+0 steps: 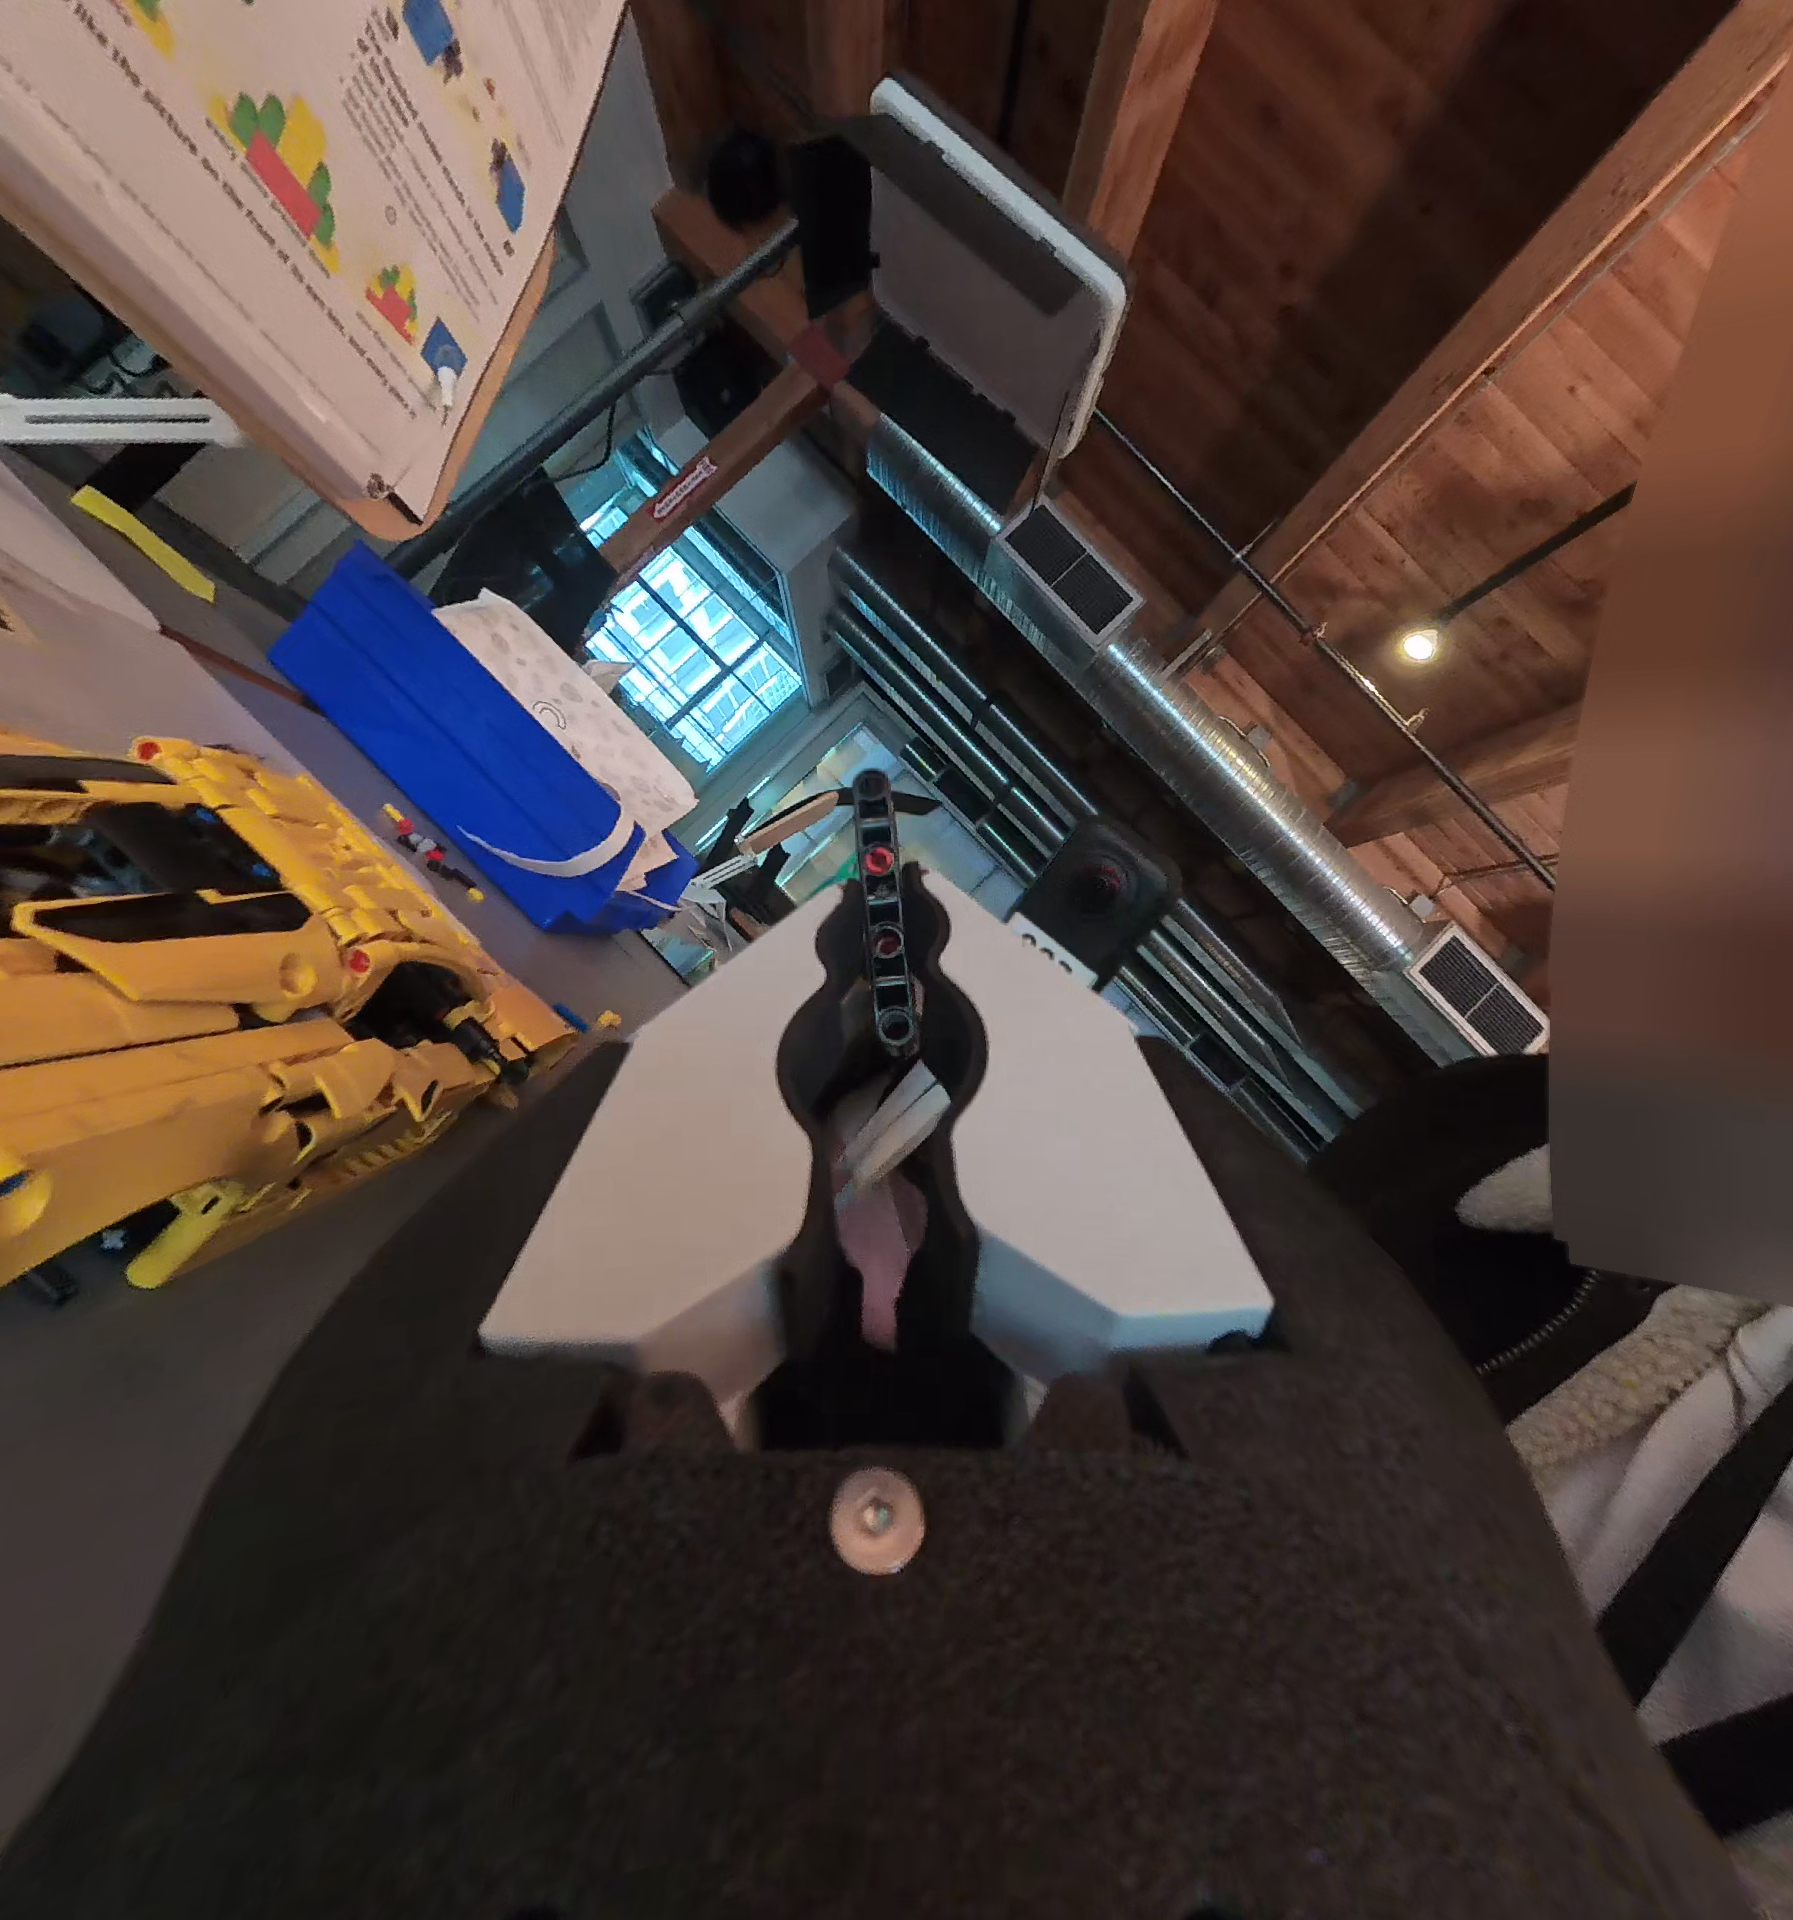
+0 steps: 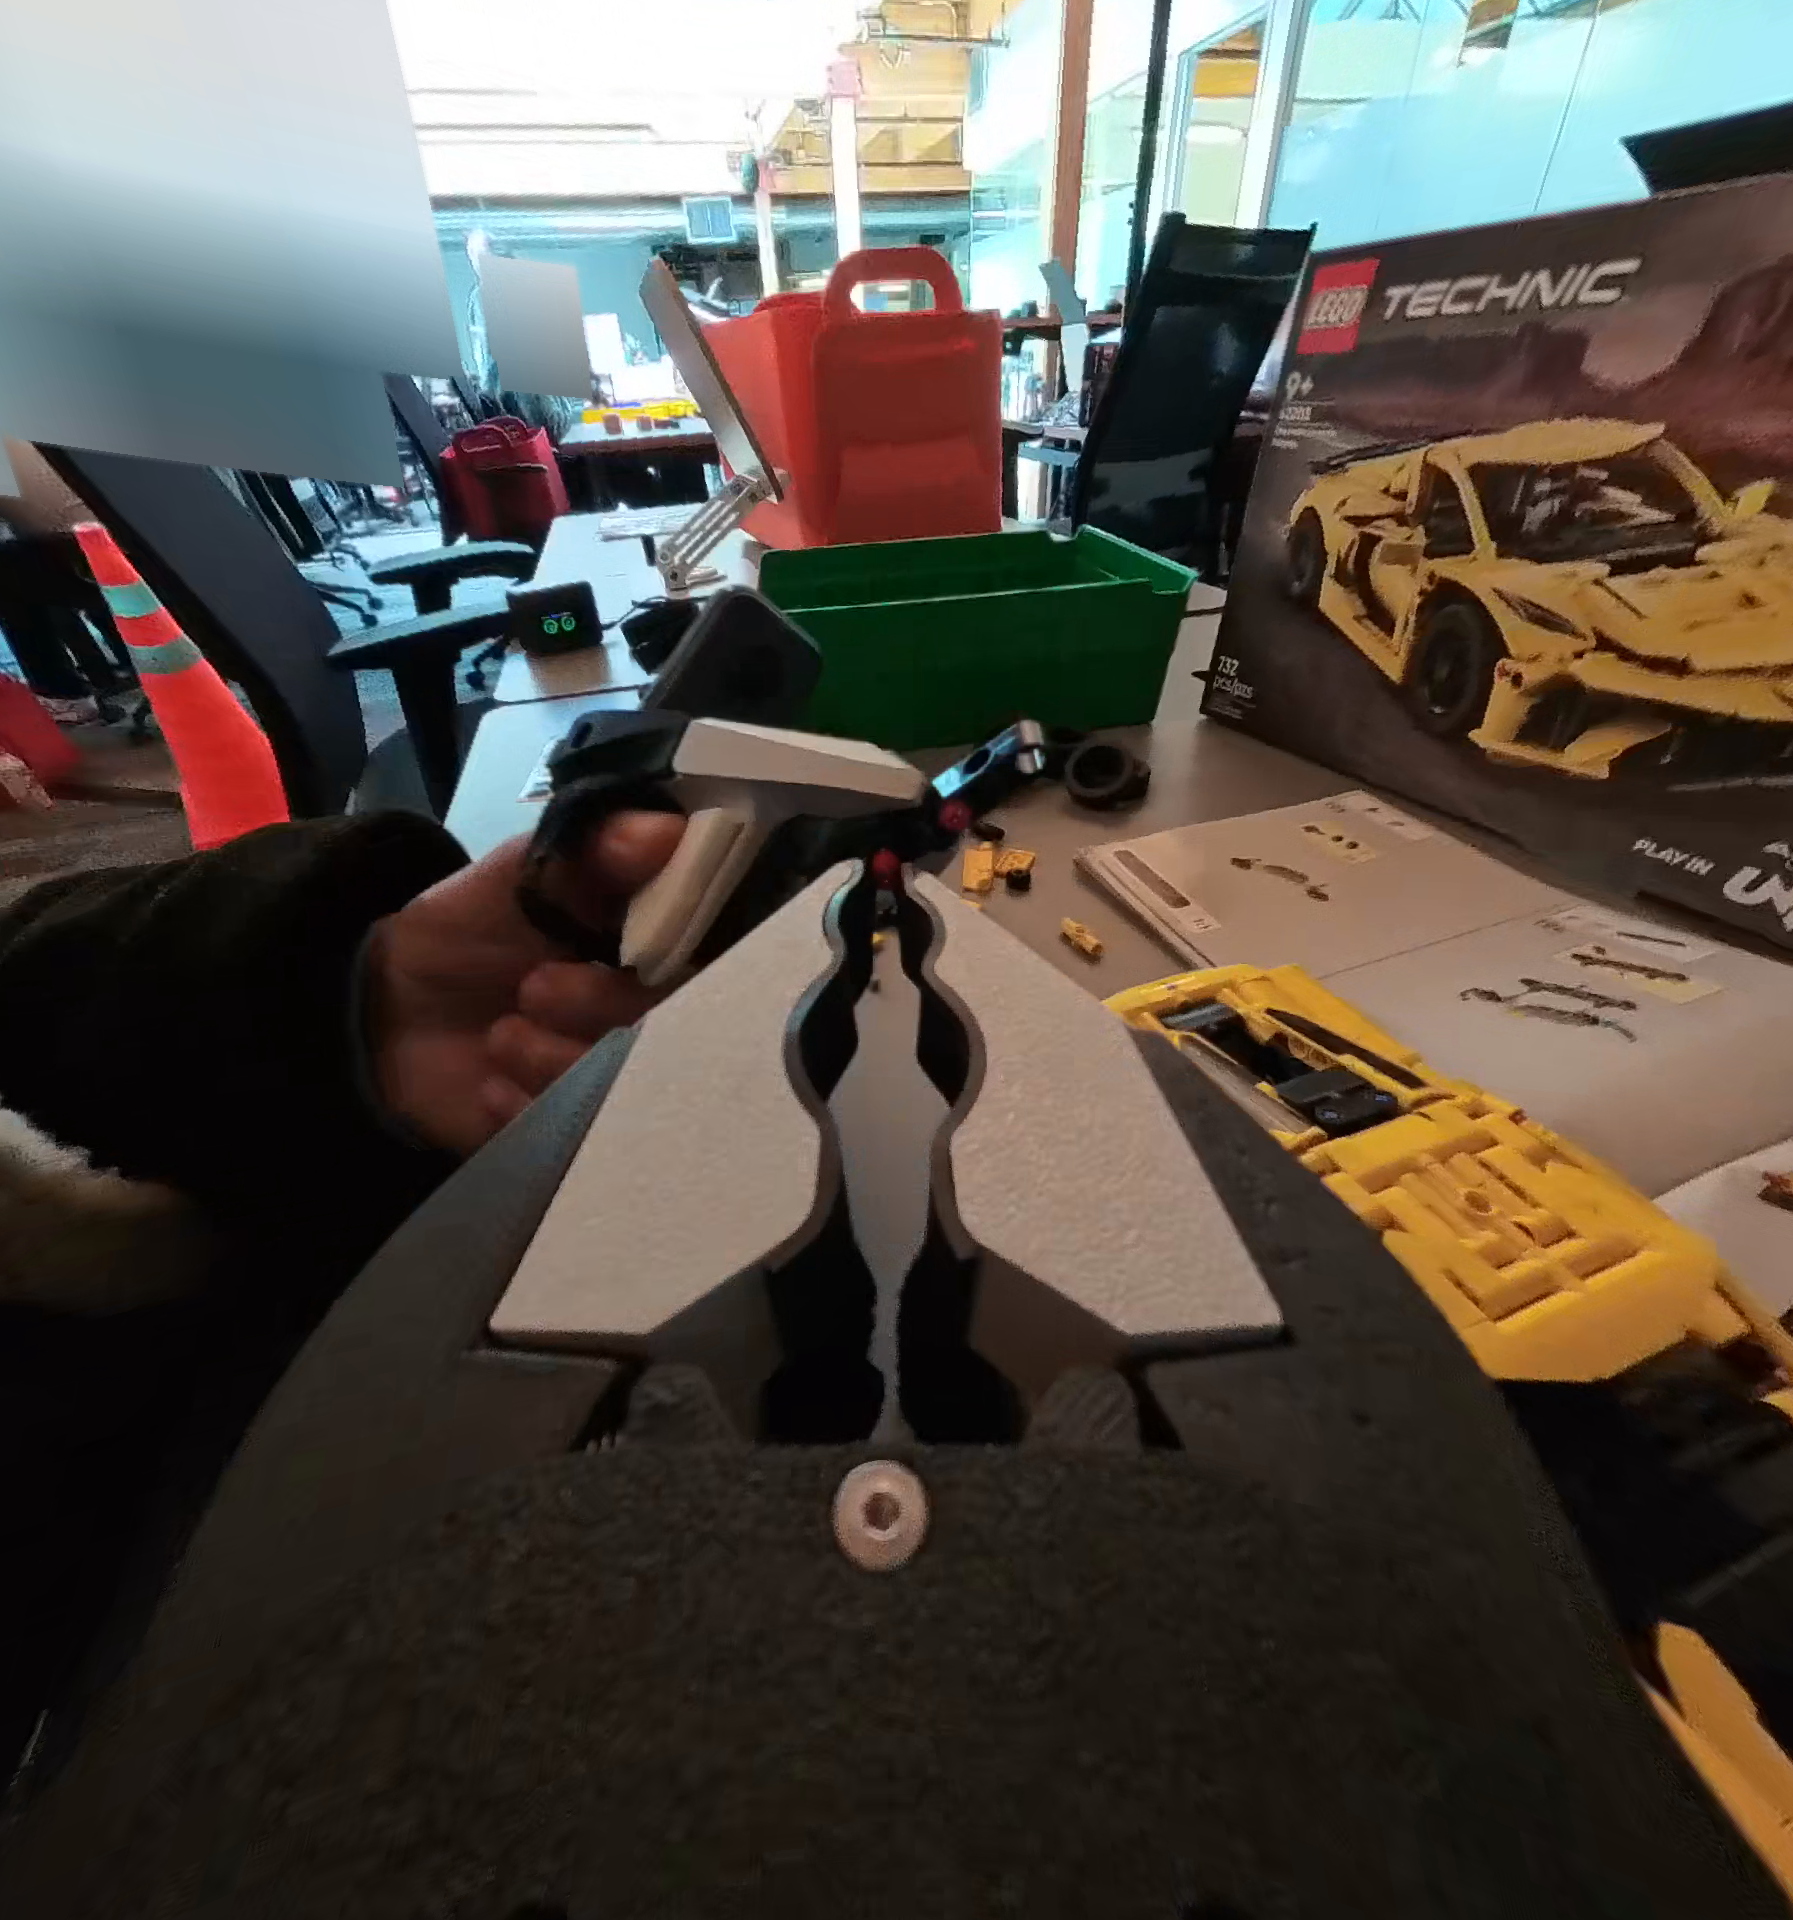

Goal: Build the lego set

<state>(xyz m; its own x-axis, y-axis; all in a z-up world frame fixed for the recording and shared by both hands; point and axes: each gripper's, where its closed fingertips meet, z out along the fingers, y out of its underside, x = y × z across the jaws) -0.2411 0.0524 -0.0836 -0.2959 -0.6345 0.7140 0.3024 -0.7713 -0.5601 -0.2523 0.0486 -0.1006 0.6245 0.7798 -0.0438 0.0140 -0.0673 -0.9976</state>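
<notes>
A sub-step seems in hand: the left gripper point(image 1: 887, 997), fingers closed on a black beam point(image 1: 884, 925) held above the table point(image 2: 1235, 790), meets the right gripper point(image 2: 884, 883), pinching a red pin point(image 2: 884, 864), which next needs aligning with a beam hole.

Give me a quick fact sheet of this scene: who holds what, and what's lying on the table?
left gripper: shut on a black beam with red pins, held in the air
right gripper: shut on a red pin
model: yellow car, partly built, on the table
behind: set box, green bin
paper: open instruction booklet
</notes>
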